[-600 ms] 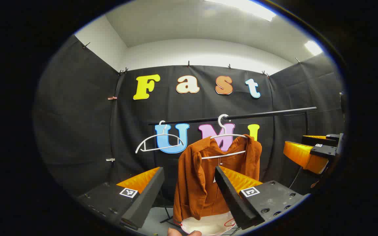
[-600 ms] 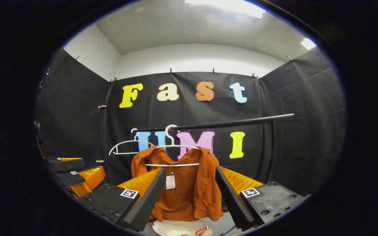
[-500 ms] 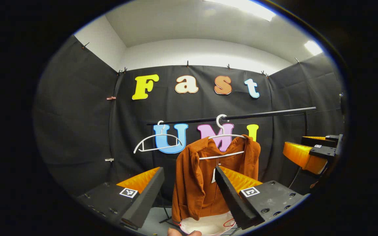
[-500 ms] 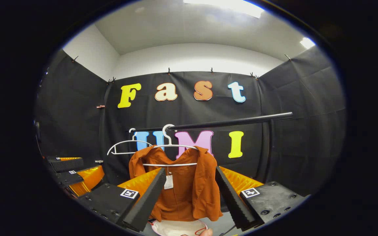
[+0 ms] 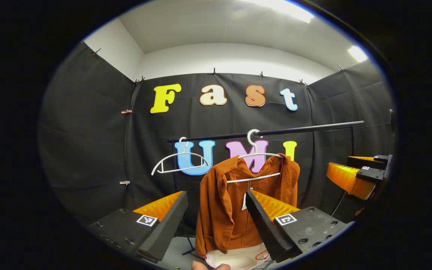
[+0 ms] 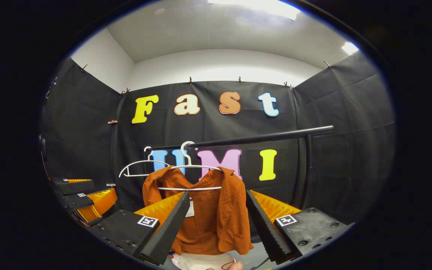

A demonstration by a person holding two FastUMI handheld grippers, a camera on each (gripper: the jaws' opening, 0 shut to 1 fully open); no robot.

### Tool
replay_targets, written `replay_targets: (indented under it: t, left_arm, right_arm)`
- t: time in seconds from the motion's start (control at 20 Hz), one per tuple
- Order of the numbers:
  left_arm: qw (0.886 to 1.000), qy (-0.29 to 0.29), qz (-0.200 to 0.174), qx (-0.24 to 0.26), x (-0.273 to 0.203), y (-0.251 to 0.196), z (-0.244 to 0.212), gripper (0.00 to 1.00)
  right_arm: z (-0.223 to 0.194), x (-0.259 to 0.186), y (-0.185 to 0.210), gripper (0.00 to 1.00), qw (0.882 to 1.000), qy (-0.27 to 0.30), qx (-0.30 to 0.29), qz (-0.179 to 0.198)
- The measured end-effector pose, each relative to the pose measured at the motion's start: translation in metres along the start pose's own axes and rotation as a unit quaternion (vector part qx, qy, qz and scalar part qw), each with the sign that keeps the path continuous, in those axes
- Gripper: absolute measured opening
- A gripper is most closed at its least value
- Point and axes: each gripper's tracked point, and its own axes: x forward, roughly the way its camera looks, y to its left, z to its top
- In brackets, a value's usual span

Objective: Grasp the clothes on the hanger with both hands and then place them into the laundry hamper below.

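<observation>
A rust-orange shirt (image 5: pixel 234 202) (image 6: pixel 210 213) hangs on a white hanger (image 5: pixel 255 153) (image 6: pixel 189 167) from a black rail (image 5: pixel 306 129) (image 6: pixel 261 138). Below it sits a white laundry hamper (image 5: pixel 234 258) (image 6: pixel 201 260), partly cut off at the bottom edge. My left gripper (image 5: pixel 216 221) is open, short of the shirt, which shows between its fingers. My right gripper (image 6: pixel 218 221) is open too, with the shirt framed between its fingers at a distance. In the left gripper view the right gripper (image 5: pixel 358 176) shows at the far right; in the right gripper view the left gripper (image 6: pixel 84 198) shows at the far left.
A second, bare white hanger (image 5: pixel 180 161) (image 6: pixel 139 168) hangs on the rail left of the shirt. The rail's upright post (image 6: pixel 306 168) stands at the right. A fingertip (image 5: pixel 210 266) peeks in at the bottom edge.
Both views have shifted slightly: in the right gripper view the shirt has drifted left, and in the left gripper view it sits a touch lower left. Both grippers stay open.
</observation>
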Motion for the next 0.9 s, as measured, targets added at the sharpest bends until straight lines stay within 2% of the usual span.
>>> replay_targets:
  t: [0.55, 0.9]
  left_arm:
    - [1.0, 0.005, -0.005, 0.0, 0.012, -0.01, -0.006, 0.98]
    - [1.0, -0.002, -0.002, 0.016, 0.074, -0.019, -0.03, 0.98]
  right_arm:
    - [-0.006, 0.005, -0.002, 0.98, 1.0, 0.005, -0.003, -0.001]
    - [-0.024, 0.053, -0.007, 0.97, 1.0, -0.014, -0.024, 0.009]
